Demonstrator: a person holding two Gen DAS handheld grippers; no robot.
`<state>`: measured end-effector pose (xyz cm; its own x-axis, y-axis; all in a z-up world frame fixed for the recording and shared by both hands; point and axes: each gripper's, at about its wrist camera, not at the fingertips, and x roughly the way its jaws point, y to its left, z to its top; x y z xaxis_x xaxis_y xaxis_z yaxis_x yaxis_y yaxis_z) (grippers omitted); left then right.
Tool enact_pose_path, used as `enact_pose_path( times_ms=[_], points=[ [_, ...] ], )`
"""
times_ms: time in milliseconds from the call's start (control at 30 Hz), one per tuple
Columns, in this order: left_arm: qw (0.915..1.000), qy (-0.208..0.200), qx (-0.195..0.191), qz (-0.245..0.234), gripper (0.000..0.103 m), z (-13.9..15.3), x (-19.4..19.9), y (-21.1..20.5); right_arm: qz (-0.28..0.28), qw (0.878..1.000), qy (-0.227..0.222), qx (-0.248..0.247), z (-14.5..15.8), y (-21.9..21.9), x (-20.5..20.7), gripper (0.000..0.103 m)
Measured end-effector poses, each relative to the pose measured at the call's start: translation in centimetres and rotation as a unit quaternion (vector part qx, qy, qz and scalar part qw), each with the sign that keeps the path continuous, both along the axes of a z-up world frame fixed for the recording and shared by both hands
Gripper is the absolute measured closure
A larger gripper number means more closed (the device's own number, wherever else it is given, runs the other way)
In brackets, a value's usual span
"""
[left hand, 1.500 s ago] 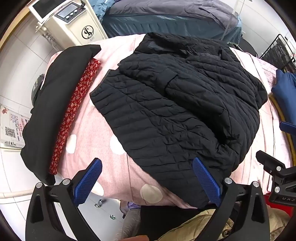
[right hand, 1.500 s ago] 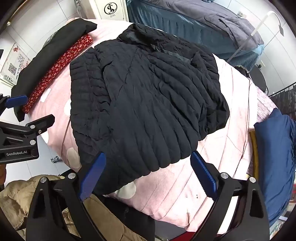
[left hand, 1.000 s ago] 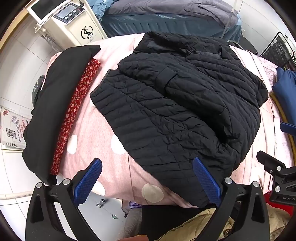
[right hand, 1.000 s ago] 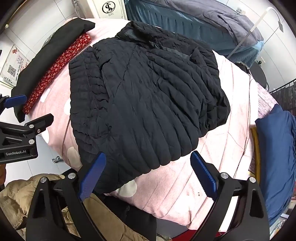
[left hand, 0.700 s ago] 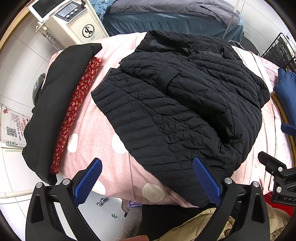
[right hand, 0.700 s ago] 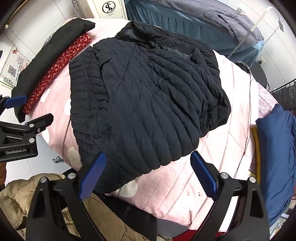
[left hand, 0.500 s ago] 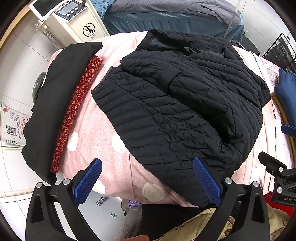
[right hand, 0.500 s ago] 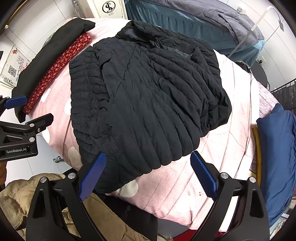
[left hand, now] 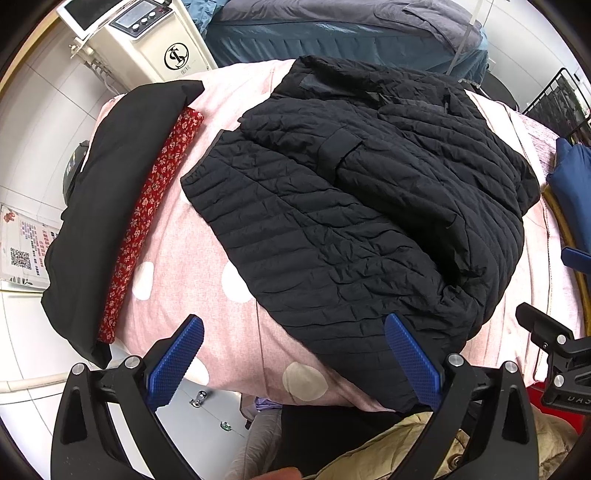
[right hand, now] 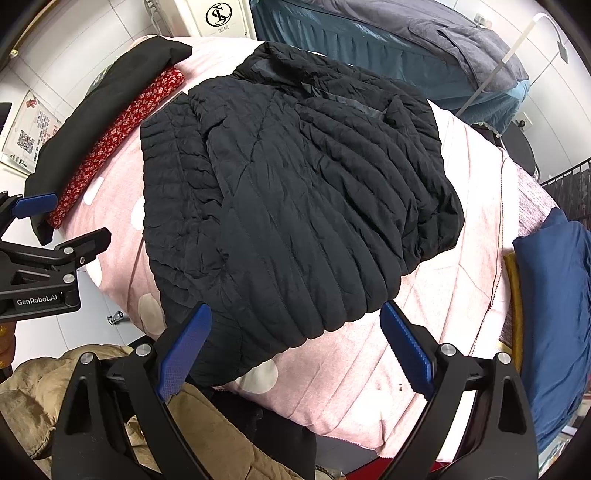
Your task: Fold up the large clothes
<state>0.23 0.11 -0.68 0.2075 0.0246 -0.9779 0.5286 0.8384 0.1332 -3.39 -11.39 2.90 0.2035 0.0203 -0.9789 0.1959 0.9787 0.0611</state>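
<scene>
Left wrist view: my left tongs (left hand: 293,354) are wide open and hold nothing. They hang above the near edge of the table (left hand: 236,332), which has a pink cover with pale dots. My right tongs (right hand: 295,347) are wide open too and hold nothing, also above the near edge. Below them is some tan cloth (right hand: 44,398).

The big black puffy jacket (left hand: 354,221) lies on the pink cover and fills most of the middle. Its bottom hem hangs a bit over the near edge, and its sleeves are folded in over its body. Its collar points to the far edge.

Along the left edge lie a black cloth (left hand: 110,192) and a red flowery strip (left hand: 155,206), side by side. At the right edge is a blue cloth (right hand: 554,314). Past the far edge I see a white machine (left hand: 147,40) and a bed with grey bedding (left hand: 351,26).
</scene>
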Motion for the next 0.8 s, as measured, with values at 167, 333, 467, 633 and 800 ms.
enact_pose_path(
  times_ms=[167, 333, 467, 633, 800],
  points=[
    [1.0, 0.002, 0.002, 0.0, 0.006, -0.06, -0.01, -0.19, 0.0, 1.0, -0.001, 0.0, 0.18, -0.05, 0.07, 0.012],
    [1.0, -0.002, 0.002, 0.001, 0.006, 0.06, 0.05, -0.07, 0.001, 1.0, 0.0, 0.001, 0.17, -0.02, 0.14, 0.012],
    [1.0, -0.002, 0.002, 0.002, 0.006, 0.14, 0.15, -0.05, 0.001, 1.0, 0.0, 0.001, 0.18, 0.02, 0.14, 0.012],
    [1.0, -0.003, 0.003, 0.002, 0.006, 0.18, 0.04, -0.16, 0.001, 1.0, 0.001, 0.001, 0.16, 0.02, 0.15, 0.012],
    [1.0, -0.002, 0.003, 0.002, 0.006, 0.17, -0.11, -0.28, 0.001, 1.0, 0.001, 0.002, 0.21, 0.07, 0.16, 0.012]
  ],
)
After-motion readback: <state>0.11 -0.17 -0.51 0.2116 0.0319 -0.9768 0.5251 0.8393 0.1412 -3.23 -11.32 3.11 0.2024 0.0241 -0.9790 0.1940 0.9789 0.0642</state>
